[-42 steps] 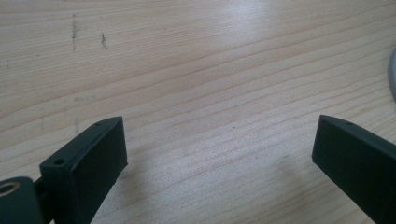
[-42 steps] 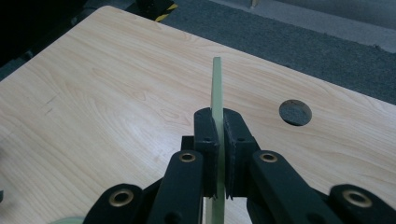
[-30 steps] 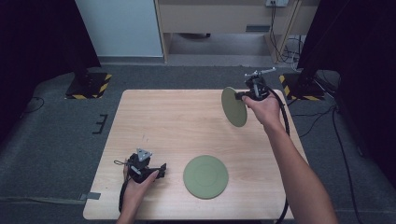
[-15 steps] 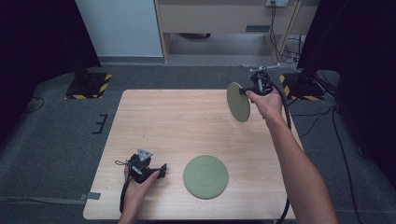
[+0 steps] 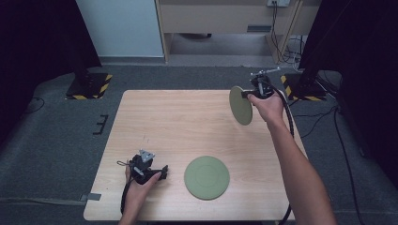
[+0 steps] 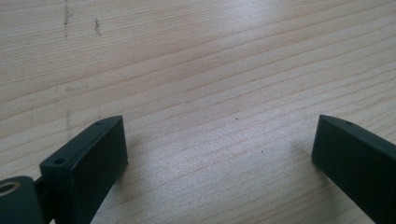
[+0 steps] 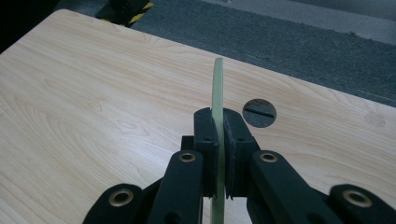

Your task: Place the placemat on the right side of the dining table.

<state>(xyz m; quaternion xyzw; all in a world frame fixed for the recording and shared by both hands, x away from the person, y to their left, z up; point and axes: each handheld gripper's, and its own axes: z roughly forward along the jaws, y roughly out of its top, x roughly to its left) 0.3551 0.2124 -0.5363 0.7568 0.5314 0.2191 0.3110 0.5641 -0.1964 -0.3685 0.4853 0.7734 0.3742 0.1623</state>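
Note:
My right gripper (image 5: 245,94) is shut on the rim of a round green plate (image 5: 241,105) and holds it on edge above the far right part of the wooden table (image 5: 187,122). In the right gripper view the plate (image 7: 217,88) stands thin and upright between the jaws of that gripper (image 7: 217,126). A second green plate (image 5: 206,177) lies flat near the front middle. To its left my left gripper (image 5: 164,171) rests low on the table, open, pointing toward that plate. Bare wood lies between its fingertips (image 6: 219,140).
A round cable hole (image 7: 259,113) sits in the tabletop just past the held plate. Stand bases with yellow-black stripes (image 5: 89,86) stand on the grey floor beyond the far corners. Cables (image 5: 328,117) trail on the floor at the right.
My right hand has carried the held plate a little to the right and turned it more edge-on. The left gripper and the flat plate have not moved.

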